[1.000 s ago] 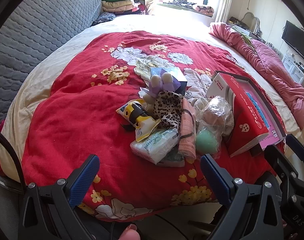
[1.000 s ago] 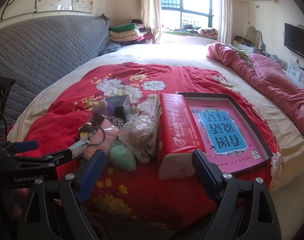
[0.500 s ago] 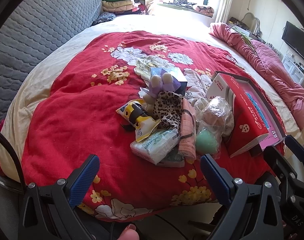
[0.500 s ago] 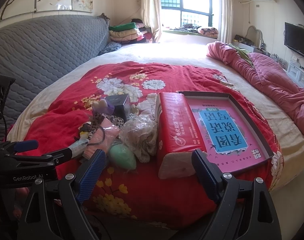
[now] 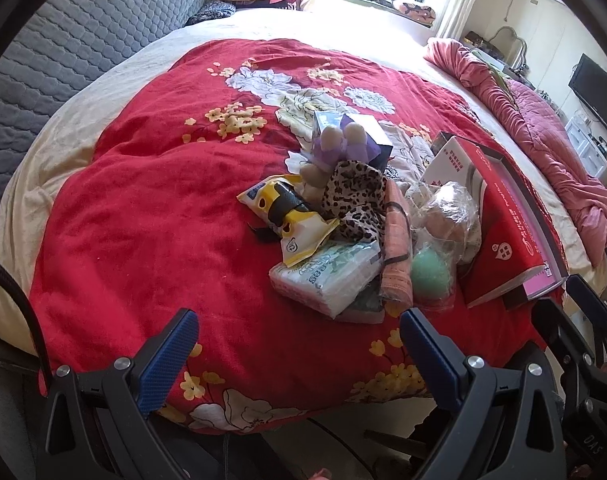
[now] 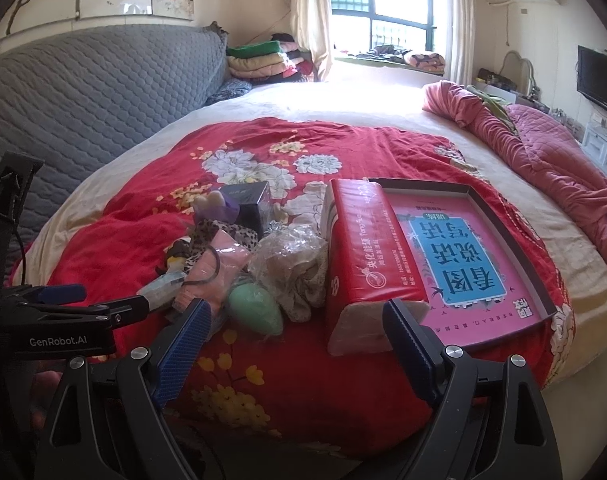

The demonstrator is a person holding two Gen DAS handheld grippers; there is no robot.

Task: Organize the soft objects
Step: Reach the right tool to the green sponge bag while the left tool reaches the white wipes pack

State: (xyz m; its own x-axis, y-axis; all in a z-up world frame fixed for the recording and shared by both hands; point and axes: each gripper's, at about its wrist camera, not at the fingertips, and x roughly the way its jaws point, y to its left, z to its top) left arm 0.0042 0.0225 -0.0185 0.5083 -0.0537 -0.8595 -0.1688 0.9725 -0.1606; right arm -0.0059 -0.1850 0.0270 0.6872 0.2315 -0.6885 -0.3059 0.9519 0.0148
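Soft objects heaped mid red floral quilt [image 5: 151, 208]: white tissue pack [image 5: 327, 276], mint green egg-shaped sponge [image 6: 255, 312], pink folded cloth [image 5: 397, 252], leopard-print fabric [image 5: 355, 196], purple plush toy [image 5: 339, 148], clear crinkled bag [image 6: 291, 256]; red tissue brick [image 6: 363, 256] leans on pink-lined tray [image 6: 499, 208] just right; left gripper [image 5: 295, 356] wide, holding nothing; right gripper [image 6: 295, 340] wide, holding nothing, near bed edge
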